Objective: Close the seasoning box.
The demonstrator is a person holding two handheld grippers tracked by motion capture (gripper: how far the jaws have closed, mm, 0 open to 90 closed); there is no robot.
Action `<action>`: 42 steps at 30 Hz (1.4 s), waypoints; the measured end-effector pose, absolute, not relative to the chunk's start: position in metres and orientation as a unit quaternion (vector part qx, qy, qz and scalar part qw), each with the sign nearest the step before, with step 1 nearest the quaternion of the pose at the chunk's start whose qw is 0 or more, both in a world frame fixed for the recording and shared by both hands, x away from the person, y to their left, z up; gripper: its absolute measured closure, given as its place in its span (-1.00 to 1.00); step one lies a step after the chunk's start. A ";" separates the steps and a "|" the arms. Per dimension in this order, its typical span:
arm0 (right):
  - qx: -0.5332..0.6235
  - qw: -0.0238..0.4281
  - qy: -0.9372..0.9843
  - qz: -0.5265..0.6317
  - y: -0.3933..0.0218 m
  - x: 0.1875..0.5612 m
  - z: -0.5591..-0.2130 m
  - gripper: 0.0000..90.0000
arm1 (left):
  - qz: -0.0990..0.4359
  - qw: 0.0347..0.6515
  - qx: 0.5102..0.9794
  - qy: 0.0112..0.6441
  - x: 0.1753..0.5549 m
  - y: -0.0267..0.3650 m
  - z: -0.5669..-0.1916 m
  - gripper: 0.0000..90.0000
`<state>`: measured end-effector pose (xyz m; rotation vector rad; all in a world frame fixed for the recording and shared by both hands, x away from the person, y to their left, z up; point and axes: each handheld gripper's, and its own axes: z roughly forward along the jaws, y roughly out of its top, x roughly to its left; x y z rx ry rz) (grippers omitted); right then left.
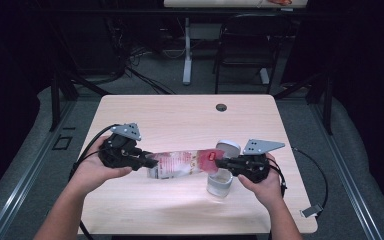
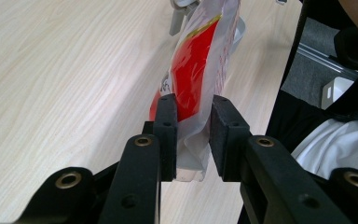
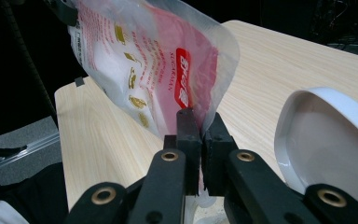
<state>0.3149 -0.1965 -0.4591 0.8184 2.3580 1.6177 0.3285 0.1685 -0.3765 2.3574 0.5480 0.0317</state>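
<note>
A clear plastic pouch (image 1: 182,163) with red and white print hangs stretched between the two grippers above the table. My left gripper (image 1: 149,163) grips its left end; the jaws close on the pouch (image 2: 193,84) in the left gripper view. My right gripper (image 1: 221,163) is shut on the other edge, its jaws pinching the pouch (image 3: 168,74) tightly. A clear jar (image 1: 219,183) with some white contents stands under the right gripper. Its white lid (image 1: 228,147) lies just behind it, and the lid (image 3: 326,135) is large at the right of the right gripper view.
The light wooden table (image 1: 180,120) has a round cable hole (image 1: 221,107) near its far edge. A black chair (image 1: 247,45) and a white table leg (image 1: 187,50) stand beyond it. Cables trail from both grippers off the table sides.
</note>
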 end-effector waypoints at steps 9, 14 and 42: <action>0.277 0.083 0.789 0.543 -0.198 0.316 -0.460 0.94 | 0.014 0.356 0.910 0.212 0.329 0.166 -0.373 0.67; 0.277 0.084 0.790 0.541 -0.199 0.316 -0.460 0.94 | 0.013 0.356 0.910 0.212 0.330 0.166 -0.373 0.68; 0.284 0.083 0.788 0.540 -0.202 0.318 -0.462 0.94 | 0.019 0.347 0.915 0.205 0.331 0.156 -0.360 0.69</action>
